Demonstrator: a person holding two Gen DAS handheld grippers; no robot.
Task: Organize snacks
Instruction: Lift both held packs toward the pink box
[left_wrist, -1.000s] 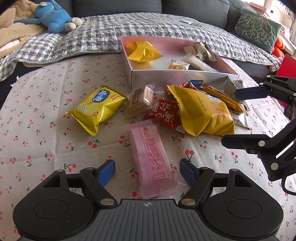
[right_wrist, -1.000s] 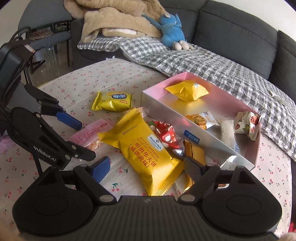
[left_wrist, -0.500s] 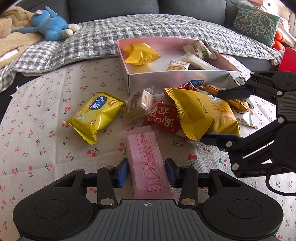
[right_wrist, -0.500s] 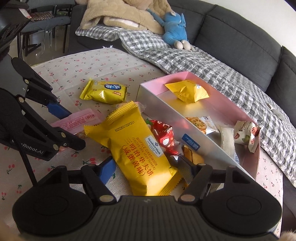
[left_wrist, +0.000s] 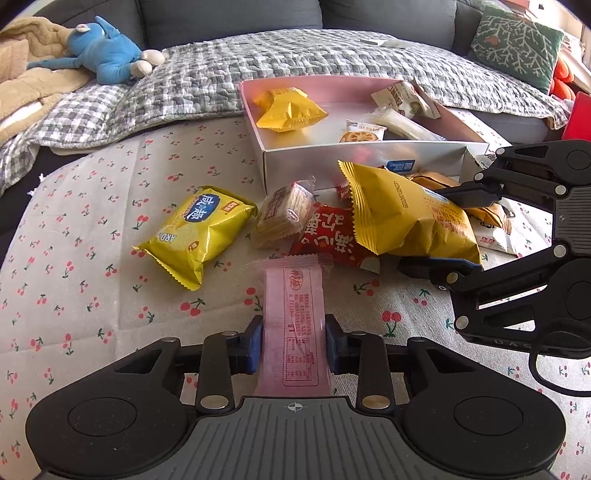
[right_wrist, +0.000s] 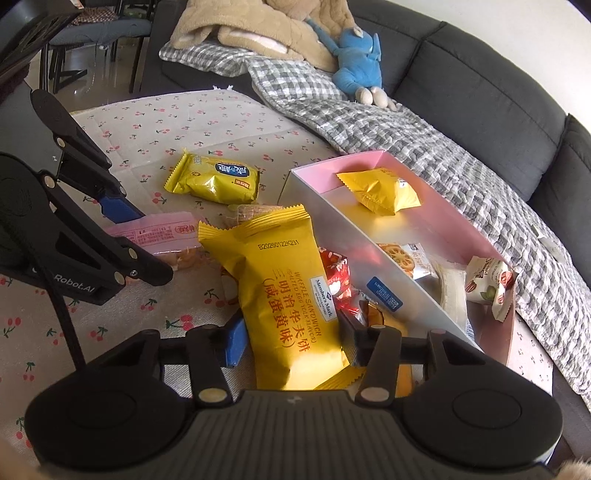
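My left gripper (left_wrist: 293, 343) is shut on the near end of a pink snack bar (left_wrist: 293, 302) lying on the cherry-print cloth; from the right wrist view the bar (right_wrist: 162, 232) shows between its fingers. My right gripper (right_wrist: 291, 338) straddles a big yellow waffle pack (right_wrist: 288, 288), its jaws still closing, and both pads touch the pack's sides. In the left wrist view its fingers (left_wrist: 469, 195) pinch that pack (left_wrist: 402, 214). Behind stands the pink-lined box (left_wrist: 332, 155) holding several snacks.
A yellow cracker pack (left_wrist: 195, 229), a clear wafer pack (left_wrist: 284, 214) and a red pack (left_wrist: 332, 236) lie loose before the box. More packs sit by the box's right end. A sofa with a checked quilt (left_wrist: 258, 51) and a blue plush toy (left_wrist: 103, 51) lies beyond.
The left jaws went from wide apart to clamped on the pink bar. The right gripper slid in over the yellow pack and its jaws narrowed onto it.
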